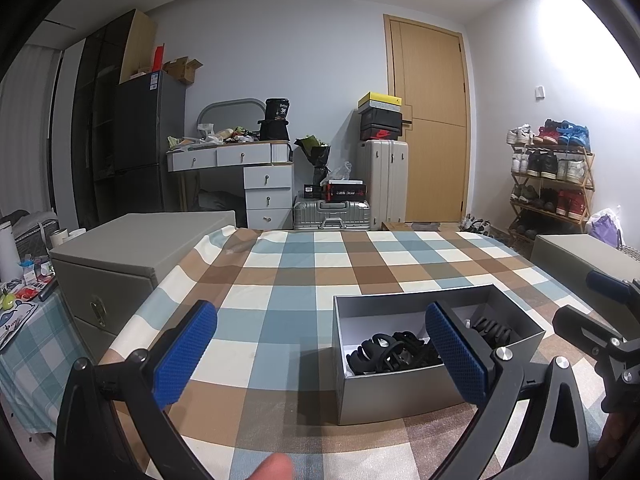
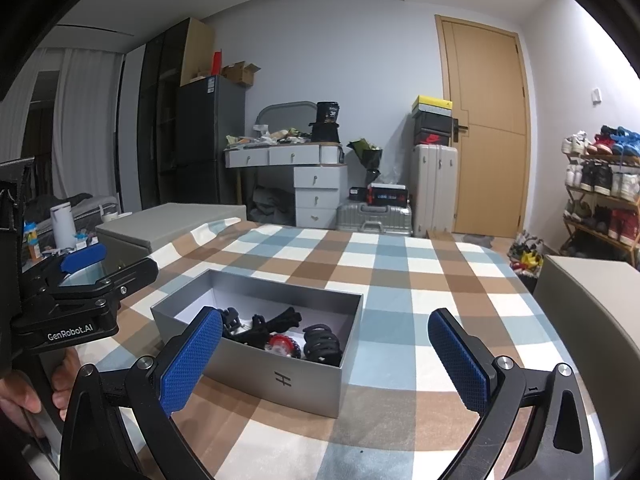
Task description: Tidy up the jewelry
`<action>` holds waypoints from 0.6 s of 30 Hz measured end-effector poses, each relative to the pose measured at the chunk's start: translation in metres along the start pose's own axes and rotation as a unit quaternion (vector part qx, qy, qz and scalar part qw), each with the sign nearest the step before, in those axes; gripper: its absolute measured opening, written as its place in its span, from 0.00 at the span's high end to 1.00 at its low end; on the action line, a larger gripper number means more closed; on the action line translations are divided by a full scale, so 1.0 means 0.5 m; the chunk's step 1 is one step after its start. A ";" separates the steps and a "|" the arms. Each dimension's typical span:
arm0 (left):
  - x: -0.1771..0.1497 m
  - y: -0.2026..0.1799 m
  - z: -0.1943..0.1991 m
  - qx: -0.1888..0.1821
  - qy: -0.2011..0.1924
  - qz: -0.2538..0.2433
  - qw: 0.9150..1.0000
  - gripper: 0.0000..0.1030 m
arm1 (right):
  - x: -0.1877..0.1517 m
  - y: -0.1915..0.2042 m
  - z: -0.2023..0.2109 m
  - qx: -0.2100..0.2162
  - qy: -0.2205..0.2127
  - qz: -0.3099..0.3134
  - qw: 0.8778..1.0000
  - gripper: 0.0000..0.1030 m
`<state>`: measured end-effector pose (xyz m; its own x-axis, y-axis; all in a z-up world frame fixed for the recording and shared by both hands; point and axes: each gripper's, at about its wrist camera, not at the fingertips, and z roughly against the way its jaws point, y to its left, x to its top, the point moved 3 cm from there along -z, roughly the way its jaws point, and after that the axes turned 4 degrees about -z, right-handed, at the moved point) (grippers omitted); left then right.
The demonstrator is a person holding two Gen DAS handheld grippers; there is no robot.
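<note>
- left wrist view: the left gripper (image 1: 320, 354) is hanging wide and empty over the table's blue, brown and white checked cloth (image 1: 280, 280).
- the open grey rectangular cardboard box (image 1: 400, 398) is sitting just right of centre, holding black plastic hair claws (image 1: 380, 354).
- right wrist view: the right gripper (image 2: 325, 354) is spreading wide, gripping nothing, above the box, where a small red round piece (image 2: 280, 345) is lying among the claws.
</note>
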<state>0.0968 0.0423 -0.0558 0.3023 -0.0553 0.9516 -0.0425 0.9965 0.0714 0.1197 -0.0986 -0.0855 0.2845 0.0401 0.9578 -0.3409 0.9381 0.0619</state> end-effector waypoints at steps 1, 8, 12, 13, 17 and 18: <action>0.000 0.000 -0.001 0.000 0.000 0.000 1.000 0.01 | 0.000 0.000 0.000 0.000 0.000 0.000 1.000 0.00; 0.001 -0.001 0.001 -0.002 0.000 -0.001 1.000 0.01 | 0.000 0.000 0.000 0.000 0.000 0.000 1.000 0.00; 0.001 0.000 0.000 -0.001 0.000 0.000 1.000 0.01 | 0.000 0.000 0.000 0.000 -0.001 0.000 1.000 0.00; 0.001 0.000 0.000 -0.001 0.000 0.000 1.000 0.01 | 0.000 0.000 0.000 0.000 -0.001 0.000 1.000 0.00; 0.002 0.000 -0.002 -0.001 0.000 0.000 1.000 0.01 | 0.000 0.000 0.000 0.000 -0.001 0.000 1.000 0.00; 0.001 -0.001 -0.002 0.000 0.000 0.000 1.000 0.01 | 0.000 0.000 0.000 0.000 -0.001 0.000 1.000 0.00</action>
<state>0.0978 0.0420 -0.0556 0.3029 -0.0551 0.9514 -0.0419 0.9966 0.0710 0.1198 -0.0985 -0.0857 0.2836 0.0396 0.9581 -0.3415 0.9378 0.0623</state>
